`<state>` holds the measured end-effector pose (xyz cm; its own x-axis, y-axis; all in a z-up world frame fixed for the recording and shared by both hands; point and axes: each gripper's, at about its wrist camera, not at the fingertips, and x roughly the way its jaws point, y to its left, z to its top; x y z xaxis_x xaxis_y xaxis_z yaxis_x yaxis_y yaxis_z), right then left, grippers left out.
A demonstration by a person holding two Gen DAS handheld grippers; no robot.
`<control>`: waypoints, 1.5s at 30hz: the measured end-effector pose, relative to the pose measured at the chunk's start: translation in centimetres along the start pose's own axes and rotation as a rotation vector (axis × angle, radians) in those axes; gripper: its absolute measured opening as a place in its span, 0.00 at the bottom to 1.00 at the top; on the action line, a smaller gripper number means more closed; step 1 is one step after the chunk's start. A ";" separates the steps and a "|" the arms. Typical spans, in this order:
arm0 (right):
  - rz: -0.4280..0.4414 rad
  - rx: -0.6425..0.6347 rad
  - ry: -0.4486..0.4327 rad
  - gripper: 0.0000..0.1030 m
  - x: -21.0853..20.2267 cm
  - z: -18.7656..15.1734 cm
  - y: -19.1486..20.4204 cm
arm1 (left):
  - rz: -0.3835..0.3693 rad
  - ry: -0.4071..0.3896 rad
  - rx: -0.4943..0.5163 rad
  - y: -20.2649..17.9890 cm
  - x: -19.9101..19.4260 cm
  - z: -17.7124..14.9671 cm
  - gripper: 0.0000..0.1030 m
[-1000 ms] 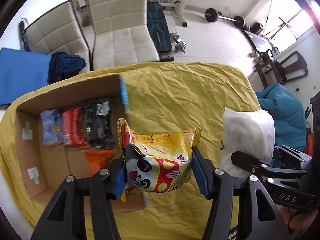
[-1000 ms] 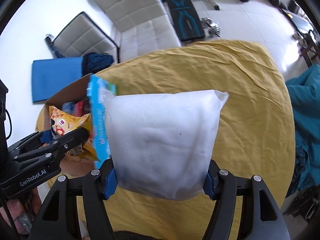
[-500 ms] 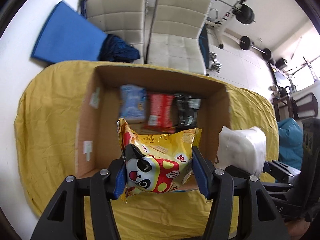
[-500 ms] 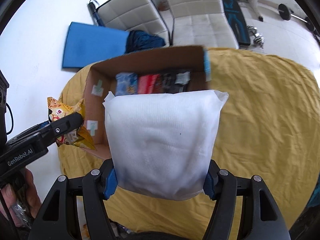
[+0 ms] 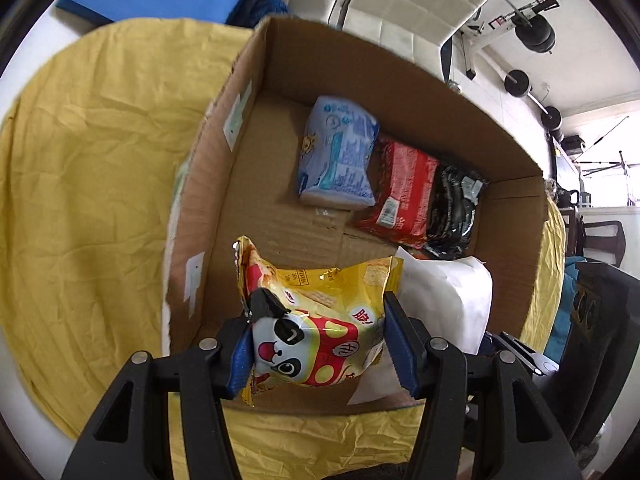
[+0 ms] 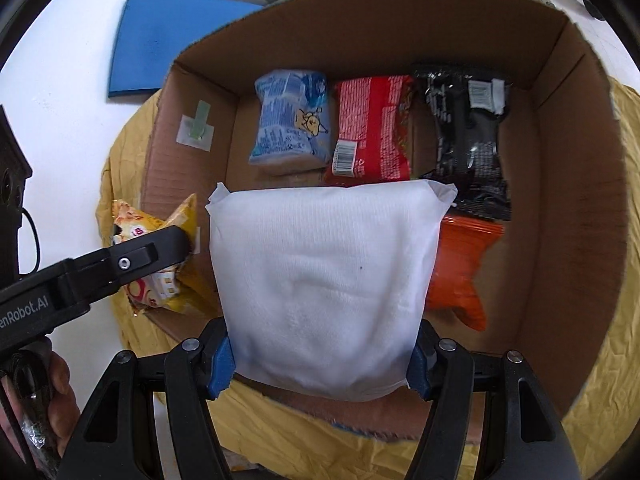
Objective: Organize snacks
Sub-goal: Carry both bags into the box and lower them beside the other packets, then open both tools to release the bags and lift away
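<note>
My left gripper (image 5: 320, 344) is shut on a yellow panda snack bag (image 5: 316, 320), held over the near left part of an open cardboard box (image 5: 404, 92). My right gripper (image 6: 320, 360) is shut on a white soft pack (image 6: 320, 280), held over the box's (image 6: 580, 200) near middle. Along the far wall of the box lie a light blue pack (image 6: 292, 120), a red pack (image 6: 372, 128) and a black pack (image 6: 468, 136). An orange pack (image 6: 460, 268) lies near the right, partly hidden by the white pack. The left gripper (image 6: 132, 260) shows at the right wrist view's left.
The box stands on a table under a crumpled yellow cloth (image 5: 88, 184). Behind it are white padded chairs (image 5: 420, 4), a blue mat (image 6: 168, 36) on the floor and gym weights (image 5: 532, 32). A person's hand (image 6: 48, 408) holds the left gripper's handle.
Both grippers have swung left and forward from over the bare cloth to above the box, each still holding its pack. The box now fills both views.
</note>
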<state>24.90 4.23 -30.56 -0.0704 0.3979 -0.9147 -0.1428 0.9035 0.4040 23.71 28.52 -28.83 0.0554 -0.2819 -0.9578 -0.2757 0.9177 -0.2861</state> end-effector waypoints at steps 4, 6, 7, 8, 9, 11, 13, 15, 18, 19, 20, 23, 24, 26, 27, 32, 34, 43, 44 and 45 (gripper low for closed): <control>0.003 0.015 0.029 0.67 2.5 0.8 -0.1 | 0.019 0.046 0.019 0.4 2.3 1.0 0.53; 0.023 0.038 0.047 0.67 3.9 1.1 -0.5 | 0.026 0.066 0.031 0.4 3.2 1.4 0.53; 0.031 0.047 0.059 0.67 4.5 1.2 -0.7 | 0.033 0.076 0.038 0.5 3.6 1.5 0.53; 0.034 0.061 0.067 0.67 5.0 1.2 -1.0 | 0.038 0.086 0.046 0.5 4.0 1.7 0.53; 0.036 0.070 0.074 0.68 5.5 1.3 -1.1 | 0.041 0.093 0.053 0.6 4.4 1.8 0.54; 0.026 0.072 0.077 0.68 6.2 1.5 -1.3 | 0.045 0.107 0.071 0.4 4.9 1.9 0.54; 0.005 0.065 0.081 0.68 6.8 1.7 -1.3 | 0.057 0.120 0.083 0.2 5.4 1.9 0.54; -0.018 0.062 0.083 0.69 7.4 1.8 -1.2 | 0.062 0.137 0.092 0.2 6.1 1.8 0.54; -0.058 0.043 0.086 0.69 8.1 1.9 -0.9 | 0.067 0.164 0.094 0.3 7.1 1.7 0.54; -0.071 0.035 0.086 0.69 8.5 1.7 -0.8 | 0.070 0.169 0.095 0.5 7.3 1.6 0.54; -0.081 0.031 0.087 0.70 8.9 1.6 -0.6 | 0.073 0.175 0.096 0.5 7.6 1.4 0.54; -0.100 0.032 0.092 0.72 9.6 1.1 -0.3 | 0.081 0.195 0.097 0.8 8.5 0.8 0.54; -0.100 0.036 0.101 0.72 9.9 1.1 -0.3 | 0.086 0.200 0.100 0.9 8.7 0.7 0.54; -0.108 0.040 0.114 0.73 10.3 1.1 -0.4 | 0.092 0.209 0.102 1.0 9.1 0.6 0.54; -0.109 0.043 0.117 0.73 10.4 0.9 -0.4 | 0.092 0.214 0.101 1.0 9.1 0.5 0.54; -0.110 0.040 0.134 0.74 9.9 0.2 -1.0 | 0.112 0.215 0.095 0.7 8.5 -0.2 0.56; -0.113 0.031 0.130 0.75 9.4 0.1 -0.9 | 0.134 0.210 0.104 -0.3 8.0 0.0 0.56; -0.202 -0.040 0.055 0.75 5.7 -1.0 0.0 | 0.163 0.109 0.125 -3.2 4.5 -1.3 0.56; -0.216 -0.043 0.048 0.75 5.4 -1.0 0.0 | 0.169 0.089 0.128 -4.2 4.0 -1.8 0.56; -0.233 -0.045 0.037 0.75 5.0 -1.1 -0.1 | 0.175 0.072 0.133 -4.5 3.6 -2.0 0.56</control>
<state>23.45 5.96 -35.13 -0.0664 0.1724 -0.9828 -0.2037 0.9619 0.1825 23.19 22.80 -30.90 -0.0518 -0.1302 -0.9901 -0.1463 0.9818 -0.1214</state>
